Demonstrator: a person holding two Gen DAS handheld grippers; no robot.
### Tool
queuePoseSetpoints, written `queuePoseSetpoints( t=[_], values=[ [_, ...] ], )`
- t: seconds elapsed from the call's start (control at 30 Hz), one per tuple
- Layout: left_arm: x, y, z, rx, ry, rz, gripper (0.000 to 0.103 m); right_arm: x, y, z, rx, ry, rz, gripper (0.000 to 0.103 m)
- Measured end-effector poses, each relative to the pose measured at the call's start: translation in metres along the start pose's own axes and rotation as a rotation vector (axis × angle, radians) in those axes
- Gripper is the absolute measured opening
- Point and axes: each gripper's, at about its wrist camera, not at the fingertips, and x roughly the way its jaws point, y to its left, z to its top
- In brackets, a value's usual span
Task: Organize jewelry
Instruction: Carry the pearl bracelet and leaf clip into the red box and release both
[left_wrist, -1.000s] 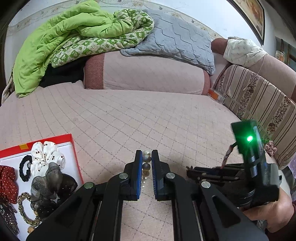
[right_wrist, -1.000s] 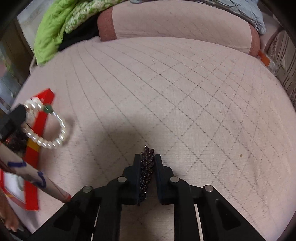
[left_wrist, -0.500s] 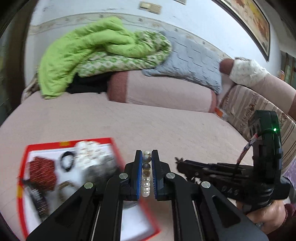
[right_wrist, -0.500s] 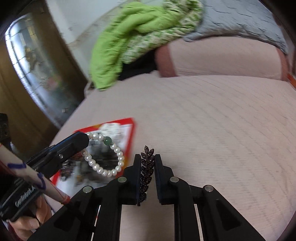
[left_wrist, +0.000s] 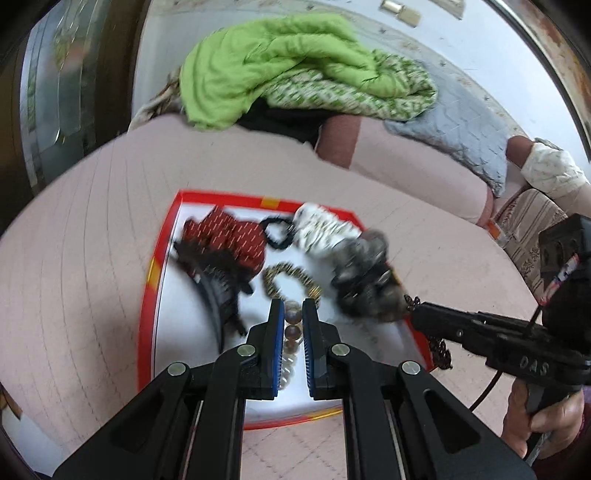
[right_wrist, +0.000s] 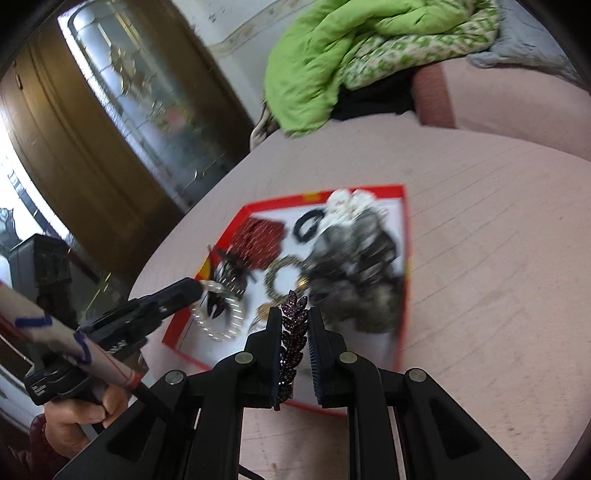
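A red-rimmed white tray (left_wrist: 147, 295) lies on the pink quilted bed. It holds a red scrunchie (left_wrist: 229, 240), a black hair tie (left_wrist: 277, 232), a white scrunchie (left_wrist: 321, 229), a grey scrunchie (left_wrist: 362, 273), a leopard-print ring (left_wrist: 288, 277) and a black claw clip (left_wrist: 221, 291). My left gripper (left_wrist: 293, 308) hangs over the tray's near half, shut on a pearl bracelet (left_wrist: 291, 334). My right gripper (right_wrist: 294, 317) is shut on a purple leaf hair clip (right_wrist: 293, 332) above the tray's (right_wrist: 406, 258) near edge. The bracelet (right_wrist: 218, 321) dangles as a loop in the right wrist view.
A green quilt (left_wrist: 277, 62), a grey pillow (left_wrist: 461, 129) and a pink bolster (left_wrist: 406, 162) lie at the back of the bed. A striped sofa arm (left_wrist: 532, 221) is at the right. A wooden door with glass (right_wrist: 110, 110) stands to the left.
Both grippers have swung left across the bed with their loads; the tray has moved from the left edge of both views to the centre, under the fingers.
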Motion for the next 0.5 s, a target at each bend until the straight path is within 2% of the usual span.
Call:
queuePoseSetpoints(
  t=[0.33, 0.5],
  values=[
    [0.019, 0.027, -0.013, -0.026, 0.085, 0.054, 0.009, 0.052, 0.023, -0.009, -0.043, 0.091, 0.018, 0.015],
    [0.023, 0.029, -0.016, -0.006, 0.099, 0.085, 0.009, 0.068, 0.028, -0.013, -0.078, 0.126, -0.047, 0.015]
  ],
)
